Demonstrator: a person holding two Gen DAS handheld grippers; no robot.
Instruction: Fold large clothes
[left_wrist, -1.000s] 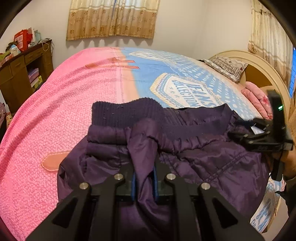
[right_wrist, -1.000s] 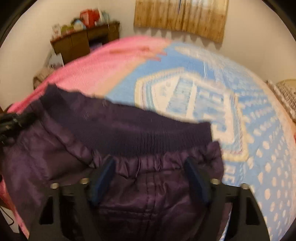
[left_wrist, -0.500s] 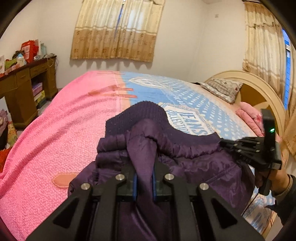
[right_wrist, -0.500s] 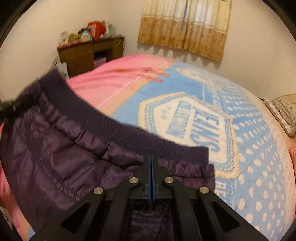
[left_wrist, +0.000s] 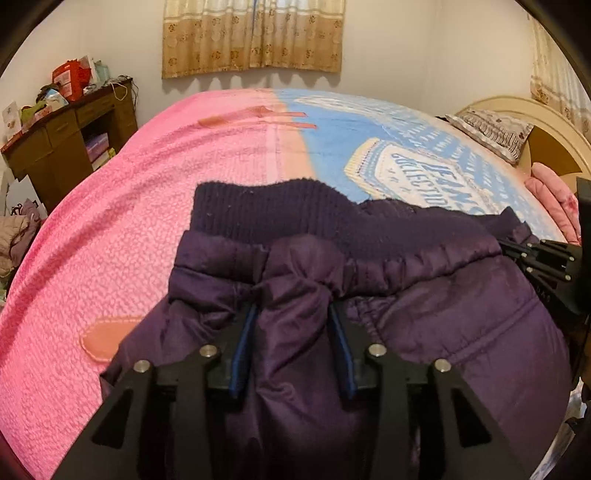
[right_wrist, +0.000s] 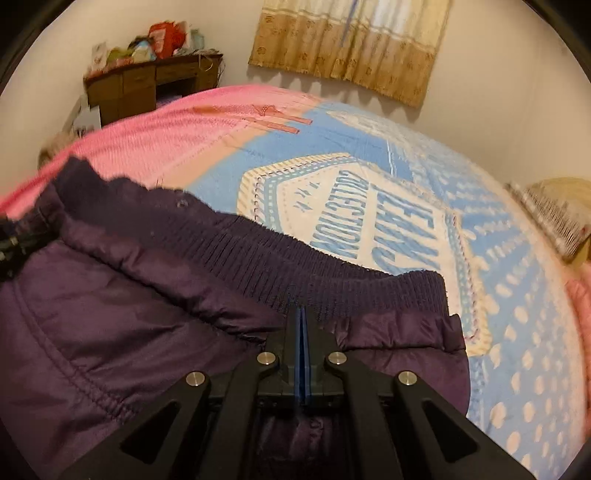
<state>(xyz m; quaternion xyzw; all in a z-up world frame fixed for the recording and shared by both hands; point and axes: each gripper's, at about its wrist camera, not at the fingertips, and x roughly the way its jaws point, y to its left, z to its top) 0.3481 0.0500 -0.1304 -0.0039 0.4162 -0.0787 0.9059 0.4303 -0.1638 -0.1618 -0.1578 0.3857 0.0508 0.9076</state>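
Observation:
A dark purple padded jacket with a ribbed knit hem lies on the bed, hem edge away from me. My left gripper has its jaws parted, with a bunched fold of the jacket between them near the hem's left end. My right gripper is shut, blue pads together, on the jacket just below the ribbed hem near its right end. The right gripper also shows at the right edge of the left wrist view.
The bed cover is pink on the left and blue with a printed badge on the right. A brown desk with clutter stands at far left. A pillow, pink bedding and the headboard lie at the right.
My left gripper's jaws have opened from their tight grip on the jacket fold. The jacket has come down onto the bed. My right gripper, open a second ago, closed and stays shut.

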